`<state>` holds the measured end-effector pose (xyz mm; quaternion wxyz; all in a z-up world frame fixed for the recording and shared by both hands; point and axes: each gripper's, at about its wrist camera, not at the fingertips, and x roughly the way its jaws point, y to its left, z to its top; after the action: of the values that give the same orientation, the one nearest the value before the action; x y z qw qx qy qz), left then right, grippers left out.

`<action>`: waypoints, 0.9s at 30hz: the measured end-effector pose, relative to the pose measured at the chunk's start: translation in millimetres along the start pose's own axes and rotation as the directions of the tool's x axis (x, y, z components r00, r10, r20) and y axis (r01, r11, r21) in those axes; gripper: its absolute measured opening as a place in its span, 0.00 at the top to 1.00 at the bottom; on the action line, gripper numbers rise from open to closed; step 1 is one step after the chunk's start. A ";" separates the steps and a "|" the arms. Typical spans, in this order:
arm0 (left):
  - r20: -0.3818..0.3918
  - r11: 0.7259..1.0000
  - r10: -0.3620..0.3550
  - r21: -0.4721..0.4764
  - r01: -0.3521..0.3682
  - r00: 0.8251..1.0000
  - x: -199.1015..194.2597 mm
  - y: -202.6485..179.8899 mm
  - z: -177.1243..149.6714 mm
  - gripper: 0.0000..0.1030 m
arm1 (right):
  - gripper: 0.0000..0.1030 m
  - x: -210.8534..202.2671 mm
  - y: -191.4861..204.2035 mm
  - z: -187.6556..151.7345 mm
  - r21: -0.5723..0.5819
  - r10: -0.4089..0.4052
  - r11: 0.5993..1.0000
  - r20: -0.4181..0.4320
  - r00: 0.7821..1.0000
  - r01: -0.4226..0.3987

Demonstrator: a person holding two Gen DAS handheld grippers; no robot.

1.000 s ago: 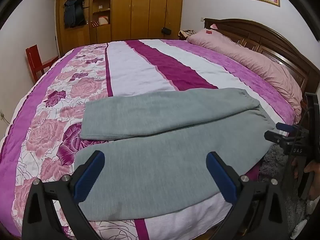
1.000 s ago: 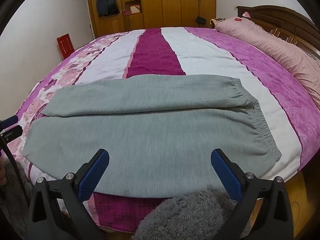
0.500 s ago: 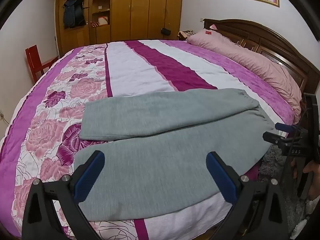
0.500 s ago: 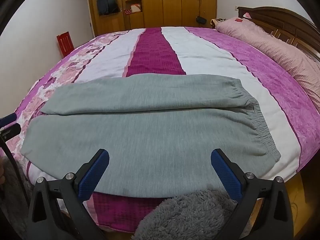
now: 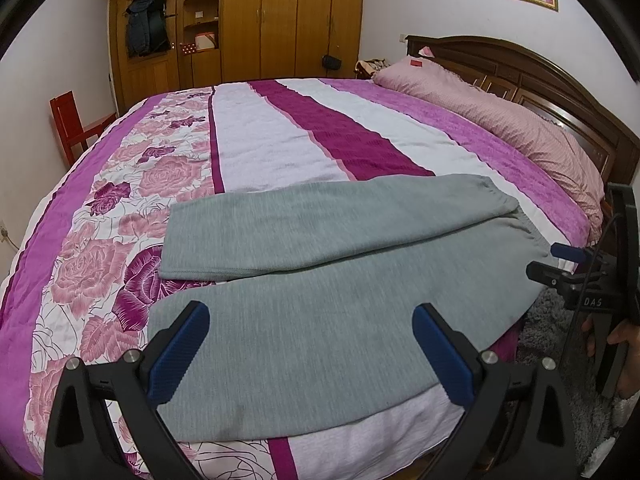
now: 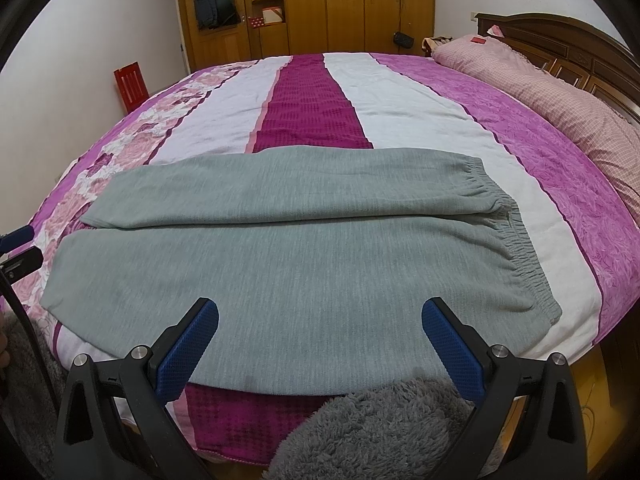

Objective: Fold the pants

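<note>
Across the near edge of the bed [image 5: 256, 140] — grey pants [image 5: 320, 312] flat, untouched.
Nothing has shifted over the last second: left gripper [image 5: 311, 350] and right gripper [image 6: 320, 350] still hover with jaws spread wide, holding nothing, so folding seems not yet begun. Both legs lie side by side, smooth, the far one slightly overlapping the near — elastic waistband [image 6: 516, 256] bunched at the right, hems to the left.
</note>
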<state>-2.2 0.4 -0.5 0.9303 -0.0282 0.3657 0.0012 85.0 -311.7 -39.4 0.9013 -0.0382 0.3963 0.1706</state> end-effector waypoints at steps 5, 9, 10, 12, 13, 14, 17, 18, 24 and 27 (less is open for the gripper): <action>0.000 1.000 0.001 0.000 -0.001 1.000 -0.7 -0.2 -0.8 0.00 | 0.01 0.6 -0.7 -0.2 -0.001 -0.001 1.000 0.000 1.000 0.001; -0.001 1.000 0.001 0.001 -0.001 1.000 -0.4 -0.6 -0.5 0.00 | 0.01 0.6 -0.1 0.2 -0.002 -0.002 1.000 -0.002 1.000 0.002; -0.001 1.000 0.001 0.001 -0.001 1.000 -0.6 -0.6 -0.7 0.00 | 0.01 0.5 0.0 0.2 -0.002 -0.002 1.000 -0.002 1.000 0.002; -0.001 1.000 0.002 0.002 -0.002 1.000 -0.5 -0.6 -0.6 0.00 | 0.01 0.6 0.0 0.3 -0.002 -0.002 1.000 -0.002 1.000 0.002; -0.001 1.000 0.002 0.002 -0.002 1.000 -0.7 -0.5 -0.8 0.00 | 0.01 0.6 0.2 0.3 -0.002 -0.002 1.000 -0.002 1.000 0.002; -0.001 1.000 0.002 0.002 -0.002 1.000 -0.4 -0.3 -0.6 0.00 | 0.01 0.7 -0.6 0.1 -0.001 -0.001 1.000 -0.002 1.000 0.001; -0.002 1.000 0.002 0.001 -0.002 1.000 -0.4 0.0 -0.5 0.00 | 0.01 0.9 0.1 0.3 -0.002 -0.002 1.000 -0.003 1.000 0.002; -0.002 1.000 0.001 0.001 -0.001 1.000 -0.3 0.1 -0.5 0.00 | 0.01 1.1 0.2 0.3 -0.003 -0.003 1.000 -0.003 1.000 0.003; -0.002 1.000 0.002 0.001 -0.002 1.000 -0.2 0.2 -0.7 0.00 | 0.01 1.0 0.9 0.4 -0.004 -0.004 1.000 -0.003 1.000 0.004; -0.002 1.000 0.002 0.001 -0.002 1.000 0.0 0.2 -0.5 0.00 | 0.01 1.3 0.5 0.2 -0.004 -0.005 1.000 -0.004 1.000 0.005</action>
<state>-2.5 0.6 -1.0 0.9300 -0.0271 0.3666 0.0019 85.7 -310.9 -40.2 0.9009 -0.0413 0.3975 0.1693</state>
